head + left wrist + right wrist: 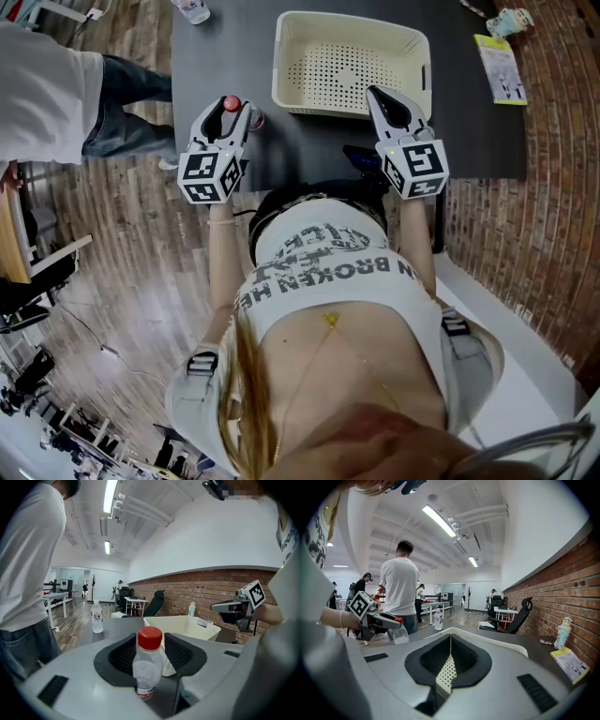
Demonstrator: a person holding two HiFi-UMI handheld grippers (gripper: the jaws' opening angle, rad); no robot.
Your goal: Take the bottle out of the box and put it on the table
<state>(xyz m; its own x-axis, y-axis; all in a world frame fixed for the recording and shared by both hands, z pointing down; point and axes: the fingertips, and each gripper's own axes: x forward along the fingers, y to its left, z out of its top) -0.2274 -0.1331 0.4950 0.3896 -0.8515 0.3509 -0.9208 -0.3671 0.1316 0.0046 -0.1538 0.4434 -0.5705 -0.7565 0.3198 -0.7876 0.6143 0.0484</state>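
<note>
**A:** Status of the left gripper (238,111)?

**B:** Jaws spread. The bottle (148,665) stands upright between the pads, red cap on top. A sliver of the box (349,16) shows between the bottle and the right-hand pad. Contact on the other side cannot be confirmed.

**A:** Location of the bottle?

**B:** Outside the box, just to its left, over the near part of the dark table (225,47). The gripper body hides the bottle's base, so whether it rests on the tabletop cannot be confirmed.

**A:** Right gripper (450,644)?

**B:** Jaws pressed together at the tips, with nothing between them. It sits at the near right corner of the box, with the perforated wall showing through the slot below the tips.

**A:** Position of the box?

**B:** Centre of the table, towards the far side, between the two grippers.

**A:** Other items present?

**B:** A second bottle (97,617) stands at the far left of the table, well apart from the grippers. A booklet (500,67) lies at the far right. A bystander in a white shirt (47,94) stands to the left of the table.
</note>
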